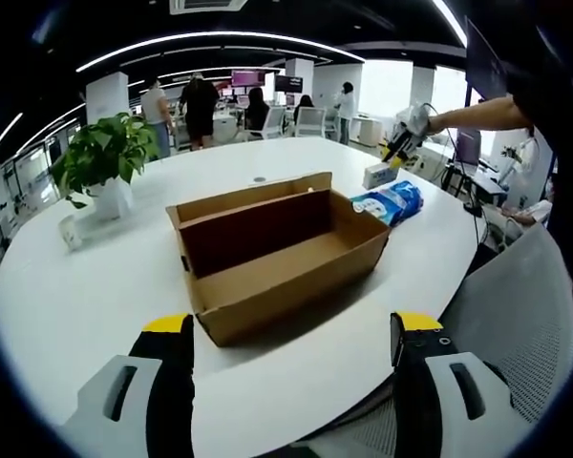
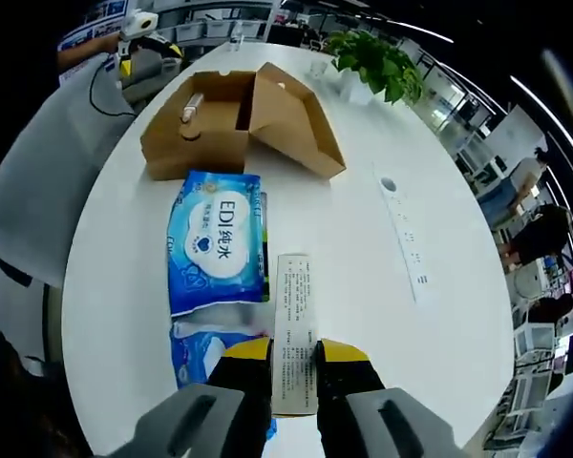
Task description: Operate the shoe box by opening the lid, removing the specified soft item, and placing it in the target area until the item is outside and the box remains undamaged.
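Observation:
The brown cardboard shoe box [image 1: 267, 253] stands on the white table with its lid raised at the far side. My left gripper [image 1: 292, 329] hovers in front of it, open, with nothing between its jaws. A blue soft tissue pack [image 1: 392, 200] lies just right of the box. In the right gripper view the tissue pack [image 2: 215, 243] lies between me and the box [image 2: 239, 119]. My right gripper [image 2: 295, 350] is shut on a narrow white printed carton [image 2: 292, 315] resting beside the pack. The right gripper [image 1: 398, 148] is seen beyond the pack, and the left gripper [image 2: 138, 24] beyond the box.
A potted plant [image 1: 105, 157] stands left of the box, also plant [image 2: 372, 57]. A flush socket strip [image 2: 401, 234] is set in the table [image 1: 67, 305]. A grey mesh chair [image 1: 516, 315] is at the near right edge. People stand far behind.

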Demonstrator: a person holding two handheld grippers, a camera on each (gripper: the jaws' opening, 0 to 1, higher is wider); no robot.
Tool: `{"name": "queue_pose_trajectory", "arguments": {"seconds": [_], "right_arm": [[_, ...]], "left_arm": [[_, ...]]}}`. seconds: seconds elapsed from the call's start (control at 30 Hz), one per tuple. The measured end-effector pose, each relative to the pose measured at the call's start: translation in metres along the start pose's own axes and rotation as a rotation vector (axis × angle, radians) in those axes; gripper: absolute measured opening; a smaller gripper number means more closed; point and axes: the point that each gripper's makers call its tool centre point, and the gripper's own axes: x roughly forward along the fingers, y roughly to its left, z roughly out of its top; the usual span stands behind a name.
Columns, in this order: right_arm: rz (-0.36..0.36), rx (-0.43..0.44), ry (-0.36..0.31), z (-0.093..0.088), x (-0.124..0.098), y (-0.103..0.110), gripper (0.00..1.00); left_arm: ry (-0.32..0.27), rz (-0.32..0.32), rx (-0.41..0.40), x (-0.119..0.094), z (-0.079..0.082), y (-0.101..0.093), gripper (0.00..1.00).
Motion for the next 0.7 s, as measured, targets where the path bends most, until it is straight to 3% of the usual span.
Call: {"name": "queue_pose_trajectory", "arguments": {"seconds": [0.7], "right_arm": [[-0.007,0.004,0.086,-0.044,0.025,-0.006,0.13]], "left_arm": [[0.015,-0.014,-0.014,0.010,-0.003,-0.005,0.88]]}}
